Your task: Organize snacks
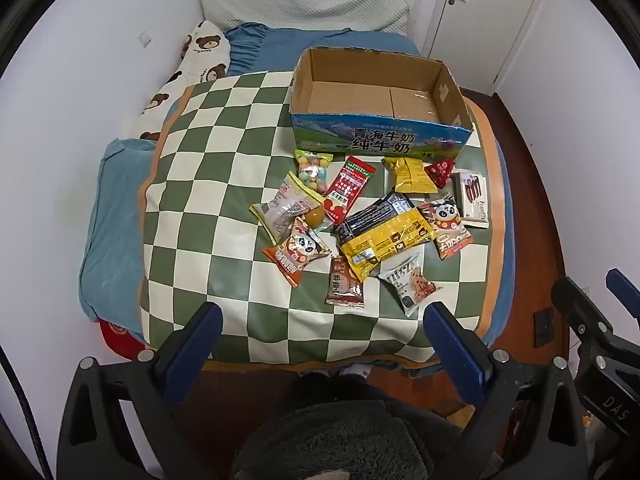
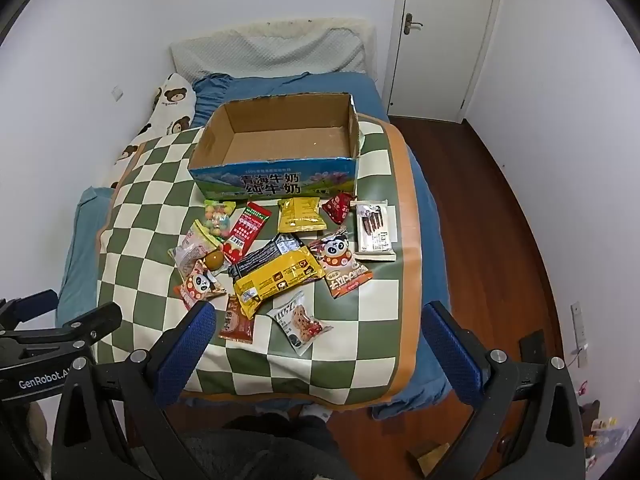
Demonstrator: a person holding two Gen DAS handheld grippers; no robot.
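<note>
Several snack packets lie scattered on a green-and-cream checkered mat [image 1: 208,184] [image 2: 360,344] spread over a bed. Among them are a big yellow-and-black bag [image 1: 382,232] [image 2: 276,274], a red stick pack [image 1: 346,190] [image 2: 246,232], two panda packets [image 1: 298,250] [image 2: 342,266] and a white wafer box [image 1: 474,200] [image 2: 374,228]. Behind them stands an empty open cardboard milk box [image 1: 380,136] [image 2: 276,182]. My left gripper [image 1: 324,326] and right gripper [image 2: 316,326] both hover high over the near edge of the mat, jaws wide open, holding nothing.
Blue bedding [image 1: 108,216], a bear-print pillow [image 1: 200,52] and a white headboard cushion [image 2: 272,50] lie beyond the mat. Wooden floor [image 2: 488,240] runs along the right side, with a white door [image 2: 444,32] behind. A person's dark-clad legs [image 1: 336,432] are below the grippers.
</note>
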